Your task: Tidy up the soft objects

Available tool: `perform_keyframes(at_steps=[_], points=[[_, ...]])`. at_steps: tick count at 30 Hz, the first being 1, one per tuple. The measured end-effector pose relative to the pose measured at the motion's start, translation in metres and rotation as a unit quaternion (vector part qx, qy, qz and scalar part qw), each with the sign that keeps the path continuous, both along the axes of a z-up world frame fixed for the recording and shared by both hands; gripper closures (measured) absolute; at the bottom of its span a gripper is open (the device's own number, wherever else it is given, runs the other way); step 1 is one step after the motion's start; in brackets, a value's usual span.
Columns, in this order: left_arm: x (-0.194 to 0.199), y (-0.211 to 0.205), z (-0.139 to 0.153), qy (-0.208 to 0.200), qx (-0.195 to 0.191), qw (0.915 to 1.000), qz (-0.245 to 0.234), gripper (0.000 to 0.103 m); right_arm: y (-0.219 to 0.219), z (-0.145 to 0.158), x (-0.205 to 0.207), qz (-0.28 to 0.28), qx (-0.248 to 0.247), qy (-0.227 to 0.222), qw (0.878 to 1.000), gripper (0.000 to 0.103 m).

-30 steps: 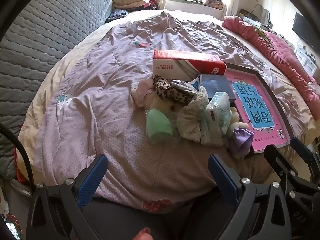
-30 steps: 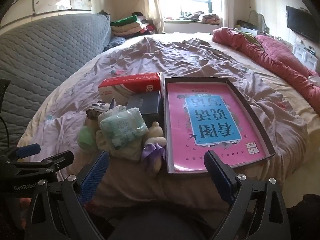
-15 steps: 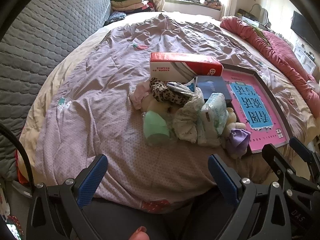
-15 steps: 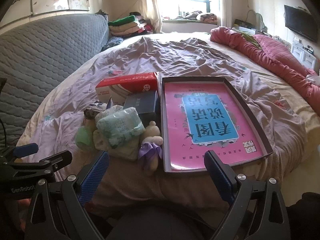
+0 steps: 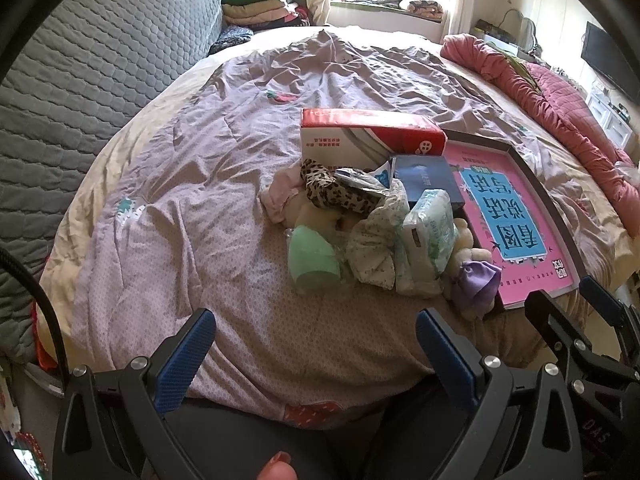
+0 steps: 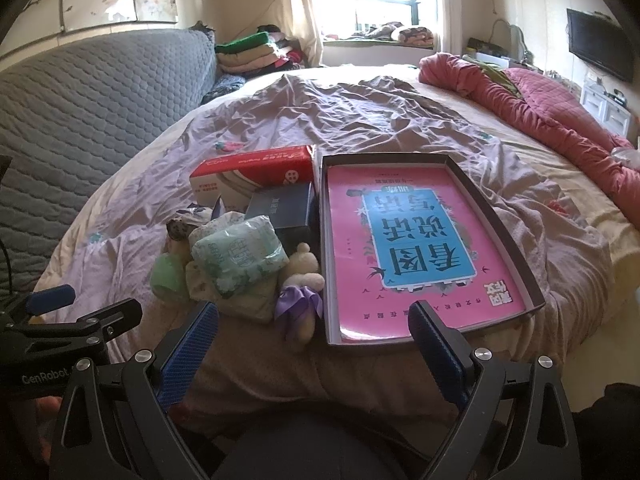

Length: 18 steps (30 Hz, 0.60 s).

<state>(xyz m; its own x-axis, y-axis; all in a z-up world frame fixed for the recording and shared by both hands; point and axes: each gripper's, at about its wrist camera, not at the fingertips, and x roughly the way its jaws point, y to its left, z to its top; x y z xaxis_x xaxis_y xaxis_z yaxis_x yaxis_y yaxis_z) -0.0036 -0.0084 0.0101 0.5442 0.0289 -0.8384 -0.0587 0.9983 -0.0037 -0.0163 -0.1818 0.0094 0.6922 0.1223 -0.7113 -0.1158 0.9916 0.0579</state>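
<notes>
A pile of soft things lies on the bed: a green pouch point(image 5: 312, 256), a leopard-print band point(image 5: 332, 192), a pink cloth point(image 5: 280, 196), a floral cloth point(image 5: 376, 248), a tissue pack point(image 5: 430, 228) point(image 6: 240, 256), and a plush toy with a purple bow point(image 5: 476, 284) point(image 6: 300, 304). A dark box lid with pink and blue lining point(image 6: 420, 240) point(image 5: 516, 216) lies to their right. My left gripper point(image 5: 316, 344) is open and empty, just short of the pile. My right gripper point(image 6: 312, 340) is open and empty, before the lid's near edge.
A red and white carton point(image 5: 372, 140) point(image 6: 252, 176) and a dark blue box point(image 5: 428, 180) point(image 6: 284, 208) sit behind the pile. A grey quilted headboard point(image 5: 80, 80) is at left, a red quilt point(image 6: 560, 120) at right, folded clothes point(image 6: 252, 52) at the back.
Both grippers have drawn back and risen slightly, so the pile and lid sit a little farther off in both views. Both stay open and empty.
</notes>
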Motion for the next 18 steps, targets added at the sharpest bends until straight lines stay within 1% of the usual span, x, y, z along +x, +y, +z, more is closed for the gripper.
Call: perform_keyframes(at_steps=[10, 15, 18], points=[[0.002, 0.003, 0.002, -0.003, -0.004, 1.0, 0.004, 0.002, 0.0, 0.0, 0.001, 0.001, 0.001, 0.001, 1.0, 0.007], [0.002, 0.01, -0.001, 0.001, -0.019, 0.9997, 0.013, 0.002, -0.001, -0.001, 0.001, 0.005, 0.005, -0.003, 1.0, 0.007], [0.003, 0.017, -0.004, 0.001, -0.026, 0.9994, 0.023, 0.002, 0.0, -0.004, 0.002, 0.007, 0.005, 0.002, 1.0, 0.007]])
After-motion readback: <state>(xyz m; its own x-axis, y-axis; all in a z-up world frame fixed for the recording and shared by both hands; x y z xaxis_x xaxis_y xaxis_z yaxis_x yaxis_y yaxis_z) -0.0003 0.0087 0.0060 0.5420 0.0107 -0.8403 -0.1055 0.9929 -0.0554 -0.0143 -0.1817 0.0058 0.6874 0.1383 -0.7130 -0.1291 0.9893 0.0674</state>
